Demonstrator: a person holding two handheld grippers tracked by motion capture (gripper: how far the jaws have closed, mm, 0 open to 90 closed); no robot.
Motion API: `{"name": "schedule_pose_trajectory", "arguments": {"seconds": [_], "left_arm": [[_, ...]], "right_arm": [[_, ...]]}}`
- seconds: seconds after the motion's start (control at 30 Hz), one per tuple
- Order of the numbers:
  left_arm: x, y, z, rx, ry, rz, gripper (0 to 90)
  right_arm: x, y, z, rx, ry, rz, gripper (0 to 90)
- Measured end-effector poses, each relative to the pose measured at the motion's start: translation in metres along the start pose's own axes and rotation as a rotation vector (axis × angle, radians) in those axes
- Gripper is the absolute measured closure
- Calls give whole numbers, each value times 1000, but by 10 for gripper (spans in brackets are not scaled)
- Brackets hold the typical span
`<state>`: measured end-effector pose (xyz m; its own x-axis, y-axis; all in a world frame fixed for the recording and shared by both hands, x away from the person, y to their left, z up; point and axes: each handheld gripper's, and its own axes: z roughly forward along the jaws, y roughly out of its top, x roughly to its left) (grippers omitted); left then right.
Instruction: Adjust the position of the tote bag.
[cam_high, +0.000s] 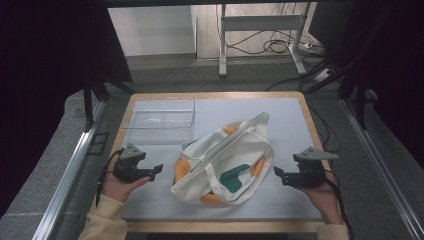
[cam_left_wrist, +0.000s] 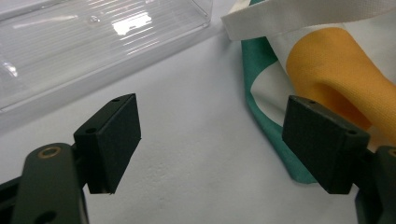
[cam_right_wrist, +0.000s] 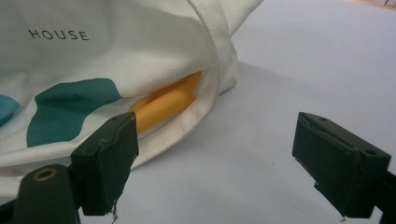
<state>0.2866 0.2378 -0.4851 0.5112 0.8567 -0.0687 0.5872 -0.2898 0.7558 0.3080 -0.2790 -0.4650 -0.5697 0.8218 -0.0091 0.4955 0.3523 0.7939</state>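
A soft, crumpled cloth bag (cam_high: 222, 162), cream with green and orange patches, lies mid-table on the smooth pale mat (cam_high: 285, 120). The left gripper (cam_high: 156, 170) and right gripper (cam_high: 276, 172) flank it, jaws spread, empty. A clear ribbed plastic box (cam_high: 160, 122) sits behind.

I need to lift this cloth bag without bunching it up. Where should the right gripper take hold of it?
Likely the strap at the bag's far right end. It lies as a thin flat band, so the open right gripper could come in from the right, one of its fingers under it.
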Motion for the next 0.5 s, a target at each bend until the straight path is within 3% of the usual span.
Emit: {"name": "schedule_pose_trajectory", "arguments": {"seconds": [0.23,0.33,0.5], "left_arm": [[-2,4,-5,-7,-21,-9,215],[-4,7,-8,-22,-51,-23,212],[-8,13,-20,-52,-87,-27,216]], "right_arm": [[-3,-3,3,14,9,-19,151],[-6,-4,4,19,-13,-14,151],[-7,-2,0,0,-9,-5,152]]}}
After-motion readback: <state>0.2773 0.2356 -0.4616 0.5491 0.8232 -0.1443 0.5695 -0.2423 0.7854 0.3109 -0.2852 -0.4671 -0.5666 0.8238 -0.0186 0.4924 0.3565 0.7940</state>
